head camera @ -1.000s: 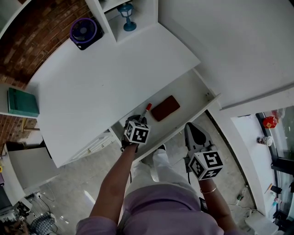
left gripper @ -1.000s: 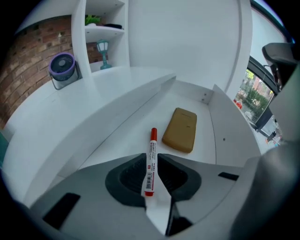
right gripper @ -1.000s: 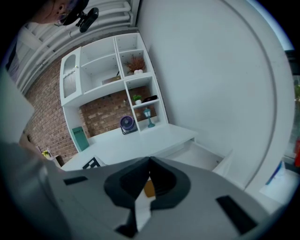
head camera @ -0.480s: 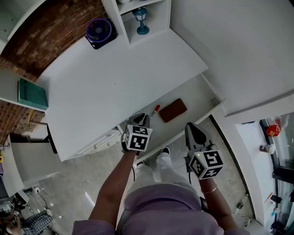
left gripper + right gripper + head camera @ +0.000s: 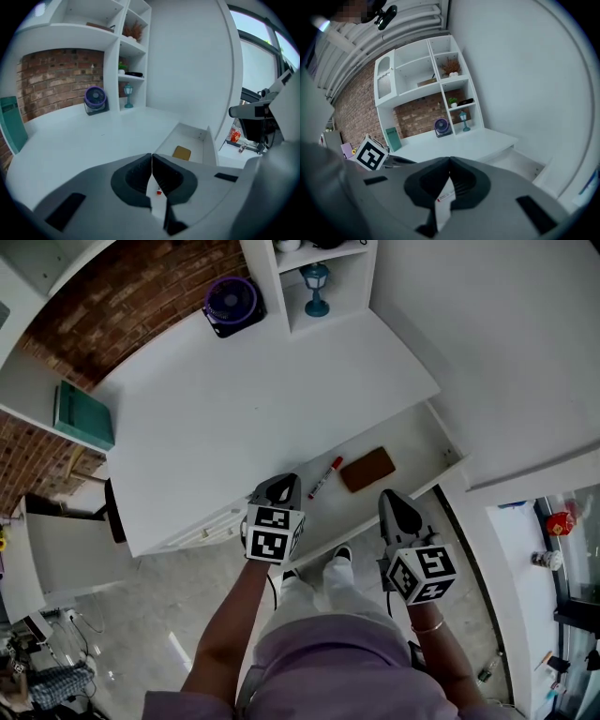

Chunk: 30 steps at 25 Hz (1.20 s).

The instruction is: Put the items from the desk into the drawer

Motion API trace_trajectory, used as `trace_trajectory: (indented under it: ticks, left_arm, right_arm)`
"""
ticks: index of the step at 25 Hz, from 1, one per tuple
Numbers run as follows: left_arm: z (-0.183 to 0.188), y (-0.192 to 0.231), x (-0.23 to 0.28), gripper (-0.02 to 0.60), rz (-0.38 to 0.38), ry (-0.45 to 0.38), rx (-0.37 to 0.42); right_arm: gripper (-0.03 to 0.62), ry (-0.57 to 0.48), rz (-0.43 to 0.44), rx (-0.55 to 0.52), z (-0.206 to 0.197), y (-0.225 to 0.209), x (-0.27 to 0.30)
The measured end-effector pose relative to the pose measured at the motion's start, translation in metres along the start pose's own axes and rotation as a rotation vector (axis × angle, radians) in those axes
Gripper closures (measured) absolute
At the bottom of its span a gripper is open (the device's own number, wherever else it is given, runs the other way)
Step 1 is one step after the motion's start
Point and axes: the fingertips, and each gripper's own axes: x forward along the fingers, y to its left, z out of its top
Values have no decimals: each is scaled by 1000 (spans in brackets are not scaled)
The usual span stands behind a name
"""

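Observation:
The open white drawer (image 5: 448, 454) under the white desk (image 5: 244, 399) holds a red marker (image 5: 324, 477) and, to its right, a flat brown case (image 5: 367, 470). My left gripper (image 5: 281, 486) hangs above the drawer's left part, clear of the marker. Its jaws have just been closing and now meet with nothing between them. In the left gripper view the left gripper (image 5: 152, 161) looks past its jaws at the marker (image 5: 159, 191) and the brown case (image 5: 182, 152). My right gripper (image 5: 394, 507) is in front of the drawer with its jaws together, empty.
A purple fan (image 5: 232, 304) stands at the desk's back edge. A blue lamp (image 5: 316, 279) sits in the shelf unit beside it. A teal book (image 5: 73, 414) stands on a side shelf at the left. The person's legs and feet are below the drawer front.
The left gripper has let go of the red marker, which now lies in the drawer, and has lifted back from it. The right gripper has shifted slightly.

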Motion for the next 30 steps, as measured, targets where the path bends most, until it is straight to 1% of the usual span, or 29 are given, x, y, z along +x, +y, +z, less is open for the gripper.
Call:
trace_trajectory:
  ticks: [14,21,30]
  left_arm:
    - [15,41,-72,581,70,-167,-111]
    - [14,61,-103,581,113,-228,-128]
    - [8,77,-132,581,129,-273,-141]
  right_arm:
    - [591,1,60,-42,8,42,15]
    - [591,6,86,-64,10,59,21]
    - [592,7,86,-104,14,74,22]
